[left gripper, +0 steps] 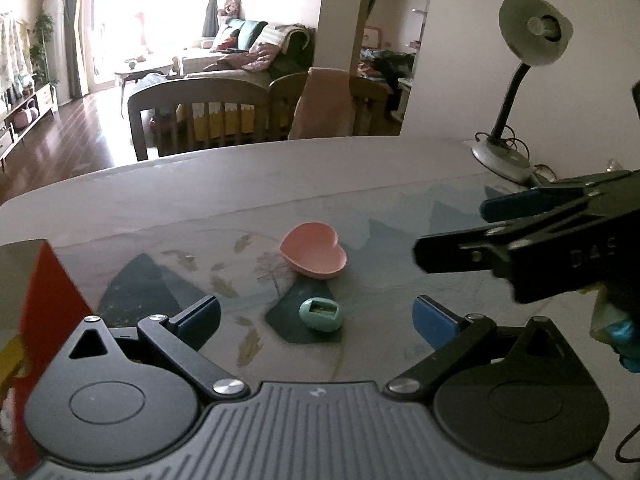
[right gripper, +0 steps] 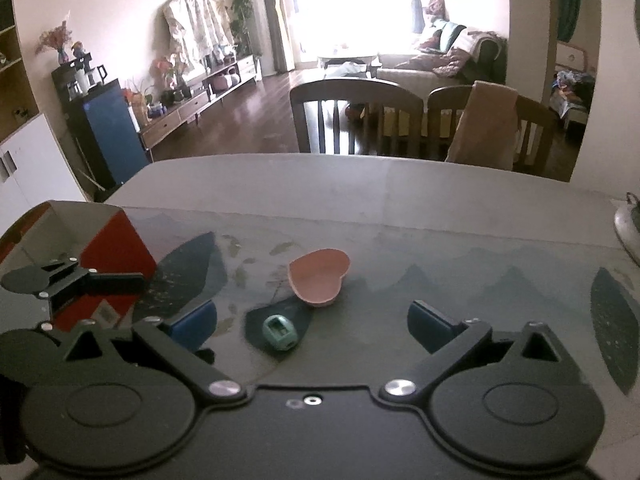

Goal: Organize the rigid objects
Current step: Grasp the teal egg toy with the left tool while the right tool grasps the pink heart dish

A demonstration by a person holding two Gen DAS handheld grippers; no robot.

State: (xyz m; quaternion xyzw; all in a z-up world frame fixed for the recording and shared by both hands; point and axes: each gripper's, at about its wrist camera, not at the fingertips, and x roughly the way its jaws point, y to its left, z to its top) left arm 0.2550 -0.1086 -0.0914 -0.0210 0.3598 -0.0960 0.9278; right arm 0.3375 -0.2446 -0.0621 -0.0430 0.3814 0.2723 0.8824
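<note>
Right tongs [left gripper: 452,232] marked "DAS", near pink heart dish [left gripper: 314,256]

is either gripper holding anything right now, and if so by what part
Nothing is held. The left gripper and right gripper are both open, and the small green object lies on the table between their fingers, untouched.

A grey desk lamp with a black gooseneck [left gripper: 516,80] stands on a white round base at the far right of the grey table [left gripper: 240,184], its cord coiled beside the base. A printed mat with dark mountain and leaf shapes [right gripper: 460,280] covers the near part of the table. Dark wooden slat-back dining chairs [right gripper: 352,116] stand along the far edge; one carries a beige cloth [right gripper: 488,124] over its backrest. Beyond them are a sofa with cushions and throws [left gripper: 256,48], a low wooden media cabinet [right gripper: 200,100], a blue cabinet [right gripper: 108,128] and a bright window [right gripper: 352,0].
</note>
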